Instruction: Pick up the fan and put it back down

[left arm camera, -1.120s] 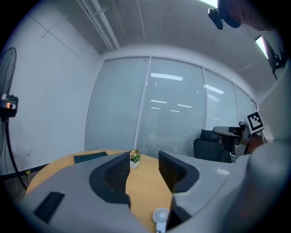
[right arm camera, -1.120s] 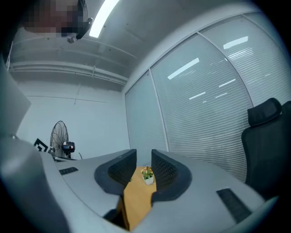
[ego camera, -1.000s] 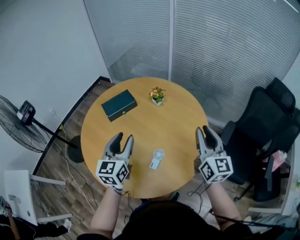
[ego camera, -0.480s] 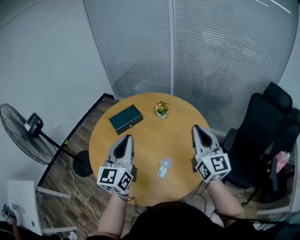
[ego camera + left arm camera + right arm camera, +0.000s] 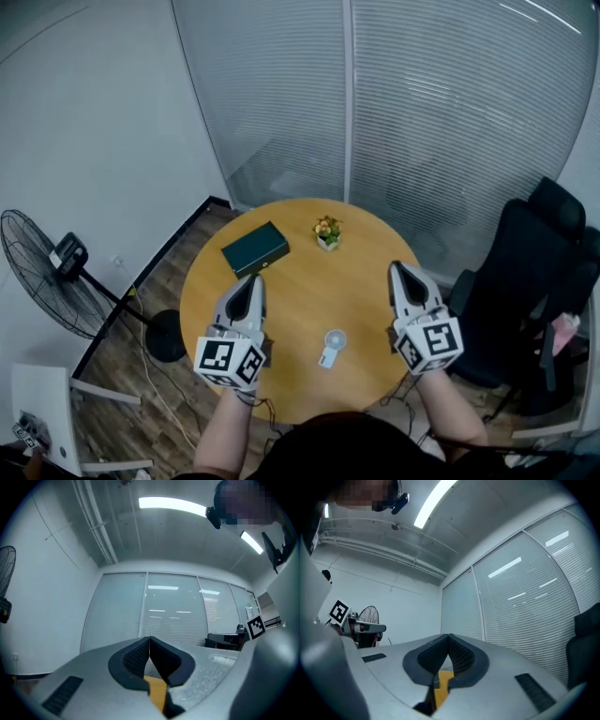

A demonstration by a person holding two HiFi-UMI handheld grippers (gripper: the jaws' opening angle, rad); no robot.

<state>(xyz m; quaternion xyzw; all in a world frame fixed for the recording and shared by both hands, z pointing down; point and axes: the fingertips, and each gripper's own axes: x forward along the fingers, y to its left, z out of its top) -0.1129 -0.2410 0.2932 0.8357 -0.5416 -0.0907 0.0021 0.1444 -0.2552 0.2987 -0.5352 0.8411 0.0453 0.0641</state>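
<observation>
Left gripper (image 5: 254,279), right gripper (image 5: 395,267) closed, flanking fan (image 5: 332,345) near table (image 5: 300,267) edge.

A round wooden table (image 5: 300,281) stands on wood-plank floor (image 5: 108,366), striped glass wall (image 5: 450,122) behind, black office chair (image 5: 525,272) right.

Round wooden table (image 5: 300,281) bare through its middle, small fan (image 5: 331,347) lying alone near the front edge with open wood all round, green box (image 5: 255,248) and potted plant (image 5: 327,232) well apart at the far side, black chair (image 5: 525,281) seemingly close by the right rim.
</observation>
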